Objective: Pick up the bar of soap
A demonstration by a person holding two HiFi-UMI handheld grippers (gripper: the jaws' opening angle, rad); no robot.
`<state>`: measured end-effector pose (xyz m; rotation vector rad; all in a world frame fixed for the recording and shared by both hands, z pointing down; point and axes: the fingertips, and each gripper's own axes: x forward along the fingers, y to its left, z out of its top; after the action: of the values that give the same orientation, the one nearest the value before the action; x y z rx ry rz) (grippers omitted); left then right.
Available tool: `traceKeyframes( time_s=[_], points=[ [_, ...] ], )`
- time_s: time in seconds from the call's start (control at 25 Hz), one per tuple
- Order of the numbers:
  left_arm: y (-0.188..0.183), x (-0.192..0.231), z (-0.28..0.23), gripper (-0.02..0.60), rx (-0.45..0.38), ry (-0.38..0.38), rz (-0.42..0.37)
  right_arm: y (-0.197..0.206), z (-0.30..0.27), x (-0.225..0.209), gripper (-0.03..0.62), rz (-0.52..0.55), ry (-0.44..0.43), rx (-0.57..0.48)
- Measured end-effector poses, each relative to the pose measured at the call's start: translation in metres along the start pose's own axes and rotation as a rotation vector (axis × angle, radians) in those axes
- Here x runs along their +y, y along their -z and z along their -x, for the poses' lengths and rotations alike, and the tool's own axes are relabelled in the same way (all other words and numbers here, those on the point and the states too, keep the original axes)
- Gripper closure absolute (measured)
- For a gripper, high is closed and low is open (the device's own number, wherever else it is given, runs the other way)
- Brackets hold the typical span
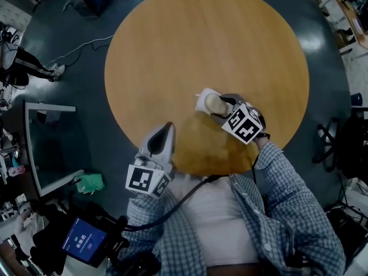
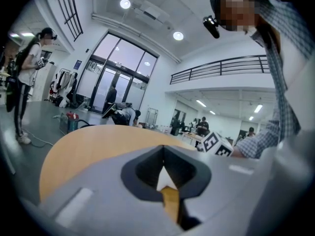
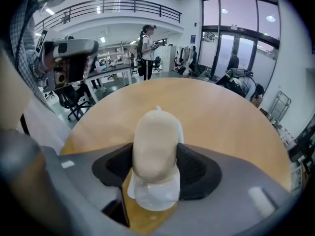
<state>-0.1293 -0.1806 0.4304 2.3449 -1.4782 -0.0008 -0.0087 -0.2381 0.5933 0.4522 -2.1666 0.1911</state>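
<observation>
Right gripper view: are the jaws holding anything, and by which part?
The bar of soap, gripped across its two long sides by the jaws of the right gripper. Its near end appears to rest on the white dish.

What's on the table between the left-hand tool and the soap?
Only bare table between the left gripper and the soap, shown in the head view.
</observation>
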Motion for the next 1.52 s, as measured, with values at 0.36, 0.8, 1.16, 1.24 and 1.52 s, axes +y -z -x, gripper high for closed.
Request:
traceKeyframes(
  time_s=[0.36,0.8,1.16,1.24,1.52],
  points=[
    [-0.008,-0.012,-0.015,0.583,-0.010,0.050,-0.019,-0.001,0.020,-0.008,0.318,-0.345,-0.031,-0.221],
    [-0.023,-0.030,-0.032,0.583,-0.023,0.130,-0.052,-0.047,0.129,-0.023,0.318,-0.763,-0.037,-0.758],
    [-0.025,-0.035,-0.050,0.583,-0.007,0.236,-0.084,-0.059,0.175,-0.025,0.316,-0.859,0.056,-0.967],
    [-0.025,-0.037,-0.049,0.583,-0.003,0.249,-0.087,-0.060,0.181,-0.021,0.316,-0.858,0.075,-0.978],
    [-0.025,-0.040,-0.049,0.583,0.003,0.267,-0.092,-0.057,0.191,-0.019,0.316,-0.874,0.122,-1.015]
  ],
)
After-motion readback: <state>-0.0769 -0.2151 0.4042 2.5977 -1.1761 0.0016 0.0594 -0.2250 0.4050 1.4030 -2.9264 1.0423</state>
